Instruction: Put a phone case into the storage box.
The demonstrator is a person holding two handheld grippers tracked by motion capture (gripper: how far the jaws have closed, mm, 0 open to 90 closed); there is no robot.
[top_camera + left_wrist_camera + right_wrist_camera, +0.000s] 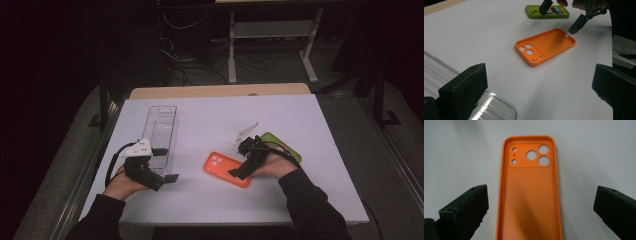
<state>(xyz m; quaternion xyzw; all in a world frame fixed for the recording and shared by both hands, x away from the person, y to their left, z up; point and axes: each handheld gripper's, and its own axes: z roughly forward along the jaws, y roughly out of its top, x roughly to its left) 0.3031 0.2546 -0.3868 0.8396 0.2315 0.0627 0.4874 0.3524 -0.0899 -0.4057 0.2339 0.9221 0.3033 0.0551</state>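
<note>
Looking at the white table [210,200] first: it carries everything, and both of my forearms come in over its near edge. Biggest item on it is the clear plastic tray [161,131], lying lengthwise near the left edge, long axis running from near to far.

Left gripper [161,180] sits just at the tray's near end, close to the near left corner. In the left gripper view its jaws are spread wide with nothing between them, and the tray's rounded clear corner [499,107] shows under the left jaw.

Right gripper [240,172] is toward the near right part of the table, right at the end of the orange phone case [227,169]. Its jaws are released too: in the right gripper view they stand well apart on either side of the case [530,195], not touching it. The left gripper view shows one jaw tip of that gripper just off the case's far end.

Orange case lies flat, open side up, roughly mid-table toward the near edge, camera cutouts at the end away from the right gripper.

Green phone case [285,147] lies flat just beyond my right hand [272,167], nearer the right edge; printed figure visible on it in the left gripper view [559,11].
</note>
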